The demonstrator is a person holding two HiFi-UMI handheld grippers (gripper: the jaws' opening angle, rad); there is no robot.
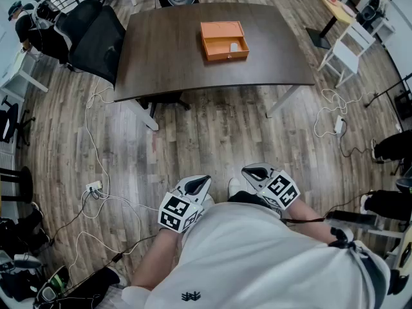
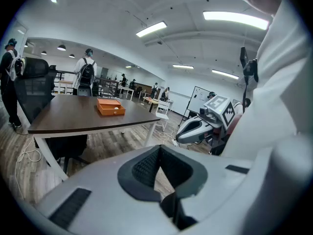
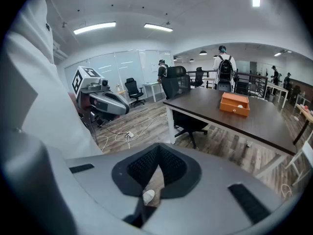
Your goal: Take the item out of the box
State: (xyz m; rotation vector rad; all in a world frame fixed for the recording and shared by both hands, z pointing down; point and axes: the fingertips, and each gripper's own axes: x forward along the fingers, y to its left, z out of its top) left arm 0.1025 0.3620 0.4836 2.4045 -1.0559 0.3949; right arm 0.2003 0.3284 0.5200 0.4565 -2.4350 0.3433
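A person (image 1: 257, 256) in a white top stands well apart from a dark desk (image 1: 167, 63). On the desk sits an open orange box (image 1: 222, 32) with a small pale item (image 1: 234, 46) inside. The left gripper (image 1: 199, 184) and right gripper (image 1: 257, 171) are held near the waist, with both sets of jaws closed and empty.

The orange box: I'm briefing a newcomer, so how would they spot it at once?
Look for the big dark brown wooden table standing on the plank floor. The open orange rectangular box sits near the tabletop's middle. It is the only thing on that table, and a small pale item lies inside it.
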